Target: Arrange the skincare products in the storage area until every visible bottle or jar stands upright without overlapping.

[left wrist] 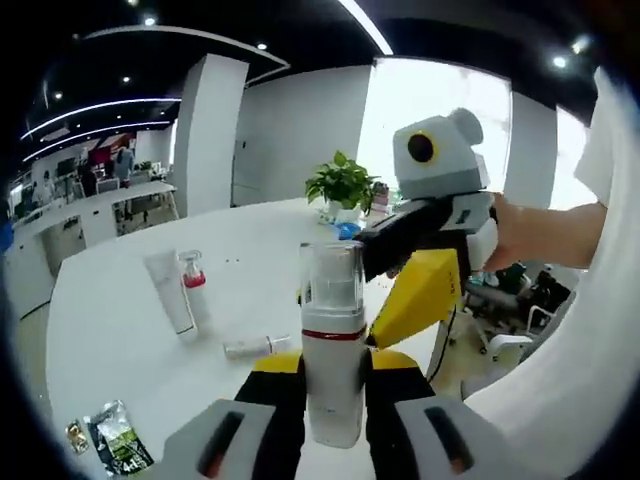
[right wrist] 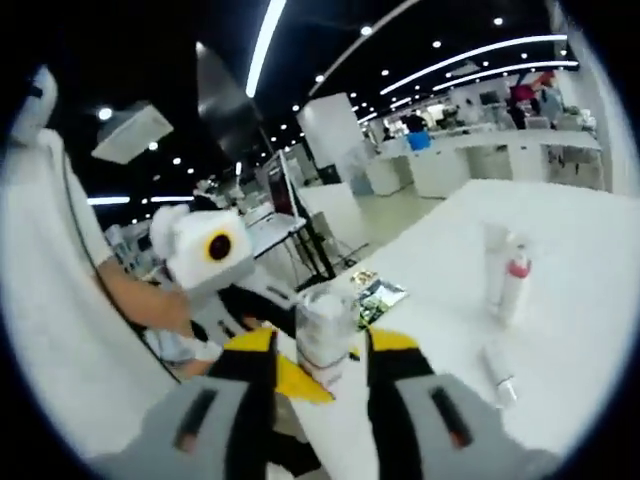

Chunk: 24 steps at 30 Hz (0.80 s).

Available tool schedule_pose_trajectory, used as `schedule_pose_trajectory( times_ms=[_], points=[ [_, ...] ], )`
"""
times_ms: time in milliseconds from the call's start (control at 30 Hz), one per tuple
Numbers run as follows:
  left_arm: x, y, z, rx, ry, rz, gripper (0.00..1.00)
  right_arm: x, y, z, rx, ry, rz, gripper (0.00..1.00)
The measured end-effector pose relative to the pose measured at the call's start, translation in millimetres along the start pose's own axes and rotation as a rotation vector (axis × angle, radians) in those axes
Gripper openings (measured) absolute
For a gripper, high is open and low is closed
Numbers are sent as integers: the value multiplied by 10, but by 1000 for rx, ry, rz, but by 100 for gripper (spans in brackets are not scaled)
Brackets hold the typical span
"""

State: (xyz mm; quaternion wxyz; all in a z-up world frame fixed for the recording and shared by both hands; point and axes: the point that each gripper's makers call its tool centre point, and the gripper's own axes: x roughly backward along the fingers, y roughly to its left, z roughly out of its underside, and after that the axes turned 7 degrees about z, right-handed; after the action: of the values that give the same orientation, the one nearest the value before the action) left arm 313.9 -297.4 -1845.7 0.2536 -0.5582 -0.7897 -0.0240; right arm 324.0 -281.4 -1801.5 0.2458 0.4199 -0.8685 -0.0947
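Holding a white pump bottle (left wrist: 333,340) upright between its jaws, the left hand-held gripper (left wrist: 333,395) dominates the left gripper view. The jaws are narrowed to the bottle's width and press both its sides, low on the body, with the red band and clear cap standing above them. The bottle is lifted above the white desk (left wrist: 120,340), so the step in hand looks like carrying one product to its standing place. Farther off on the desk stand a white tube (left wrist: 170,290) and a red-capped bottle (left wrist: 193,285) just beside each other, both upright, and a small clear bottle (left wrist: 255,346) lies on its side near them (that one is not yet upright). The right hand-held gripper (left wrist: 425,270) comes in from the right, its yellow jaw close to the held bottle's upper half; whether it touches is hard to tell.

In the right gripper view, the right hand-held gripper (right wrist: 320,375) has its jaws spread wider than the pump bottle (right wrist: 323,335), which sits between the tips with a gap at each side. It grips nothing. The left hand-held gripper (right wrist: 255,330) shows below and behind the bottle. The tube and red-capped bottle (right wrist: 513,285) stand on the desk (right wrist: 580,330) to the right, the lying bottle (right wrist: 498,372) nearer.

Next, I judge, the bottle must be set down upright on bare desk, apart from the others, and then the lying bottle raised.
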Motion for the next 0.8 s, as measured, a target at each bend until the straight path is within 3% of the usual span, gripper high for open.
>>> schedule_pose_trajectory(
  times_ms=[67,100,333,433,567,733,800],
  points=[
    [-25,7,-7,-23,14,-24,19,7,22,-69,-61,-56,1,29],
    [-33,6,-8,-25,16,-26,19,10,1,-73,-134,-66,22,29],
    [-165,-12,31,-70,61,-91,19,27,-226,34,-207,-74,145,22],
    [-187,-21,62,-52,71,-112,19,20,-272,66,-246,-74,145,20],
    [-203,-34,91,-41,73,-109,20,40,-264,95,-209,-62,143,19],
    [-248,-92,58,-48,23,-23,20,114,-300,98,-195,-59,94,18],
    [-259,-105,51,-43,18,0,20,135,-285,97,-139,-50,76,18]
  ],
)
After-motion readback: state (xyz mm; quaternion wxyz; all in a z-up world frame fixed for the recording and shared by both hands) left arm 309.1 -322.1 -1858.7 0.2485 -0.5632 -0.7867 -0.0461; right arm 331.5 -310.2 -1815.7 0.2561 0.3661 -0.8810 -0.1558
